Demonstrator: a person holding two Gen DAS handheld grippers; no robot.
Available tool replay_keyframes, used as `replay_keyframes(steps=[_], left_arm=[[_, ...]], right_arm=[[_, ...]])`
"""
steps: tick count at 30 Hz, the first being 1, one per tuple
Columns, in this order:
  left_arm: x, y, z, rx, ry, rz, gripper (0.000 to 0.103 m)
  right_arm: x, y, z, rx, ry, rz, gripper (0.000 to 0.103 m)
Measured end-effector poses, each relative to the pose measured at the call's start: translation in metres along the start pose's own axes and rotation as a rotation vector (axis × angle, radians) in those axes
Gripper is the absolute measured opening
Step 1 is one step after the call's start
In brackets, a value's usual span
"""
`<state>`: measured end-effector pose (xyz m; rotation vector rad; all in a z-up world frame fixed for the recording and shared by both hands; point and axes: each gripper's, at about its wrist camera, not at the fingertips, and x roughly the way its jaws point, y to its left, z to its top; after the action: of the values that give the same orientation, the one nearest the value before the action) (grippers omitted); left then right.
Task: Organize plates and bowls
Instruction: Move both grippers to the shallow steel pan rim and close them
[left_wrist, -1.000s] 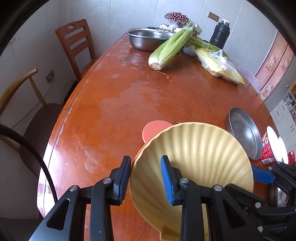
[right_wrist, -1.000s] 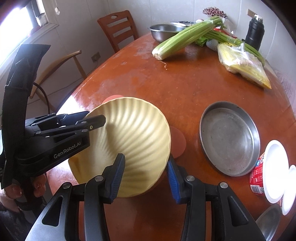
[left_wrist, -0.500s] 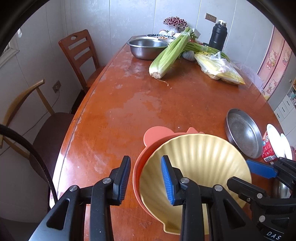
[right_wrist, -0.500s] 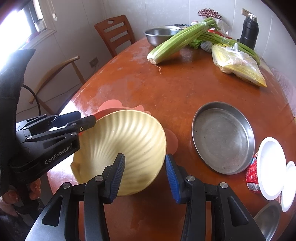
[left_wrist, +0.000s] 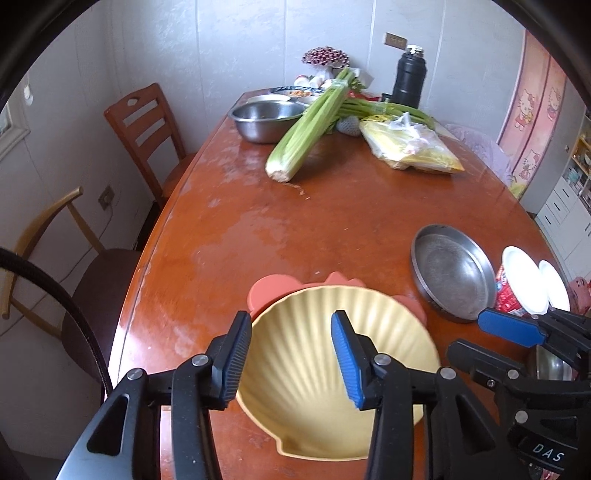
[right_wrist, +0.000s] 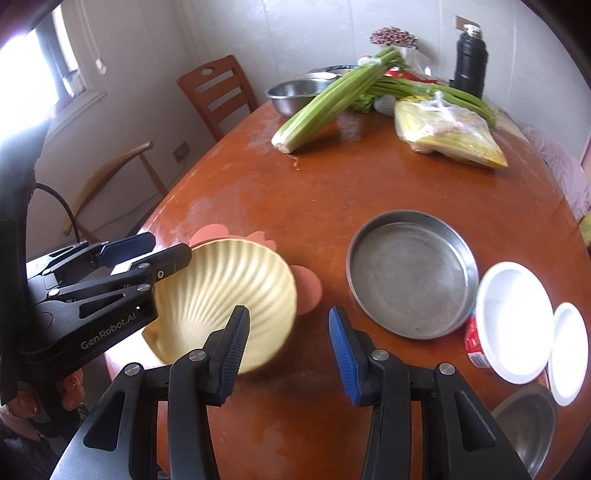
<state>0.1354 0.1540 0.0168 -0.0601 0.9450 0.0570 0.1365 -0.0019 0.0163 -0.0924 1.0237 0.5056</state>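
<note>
A yellow shell-shaped bowl (left_wrist: 332, 369) rests inside a coral-pink bowl with ear tabs (left_wrist: 269, 291) near the table's front edge. It also shows in the right wrist view (right_wrist: 229, 291), with the pink bowl's (right_wrist: 308, 288) tabs beside it. My left gripper (left_wrist: 291, 356) is open, its jaws straddling the yellow bowl's left rim without pinching it. My right gripper (right_wrist: 288, 345) is open and empty, just right of the bowls. A round steel pan (right_wrist: 410, 273) lies to the right.
White-lidded cups (right_wrist: 513, 321) and a steel bowl (right_wrist: 524, 424) sit at the right edge. Celery (left_wrist: 310, 122), a steel basin (left_wrist: 266, 118), a yellow bag (left_wrist: 410, 147) and a black flask (left_wrist: 408, 77) stand at the far end. Chairs (left_wrist: 144, 129) line the left side.
The yellow bowl has come down from a tilt into the pink bowl. Both grippers have opened wider and drawn back from it.
</note>
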Motion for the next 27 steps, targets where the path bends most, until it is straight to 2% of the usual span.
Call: replay_keyframes(steps=[6,13,21,27], left_arm=[[-0.002,-0.029,0.012,0.058,-0.006,-0.028,0.045],[0.004,-0.065,0.028,0.125,0.020,-0.098,0.046],[0.034,-0.102,0.054,0.225,0.104,-0.134,0.046],[0.067,-0.116,0.065,0.240,0.169,-0.142,0.046]], right_arm=[[-0.011,-0.027,-0.009,0.078,-0.001,0.000,0.046],[-0.007,-0.064,-0.024,0.214,0.057,-0.002,0.046],[0.007,-0.099,-0.033,0.400,0.088,0.018,0.046],[0.016,-0.111,-0.032,0.498,0.101,0.012,0.046]])
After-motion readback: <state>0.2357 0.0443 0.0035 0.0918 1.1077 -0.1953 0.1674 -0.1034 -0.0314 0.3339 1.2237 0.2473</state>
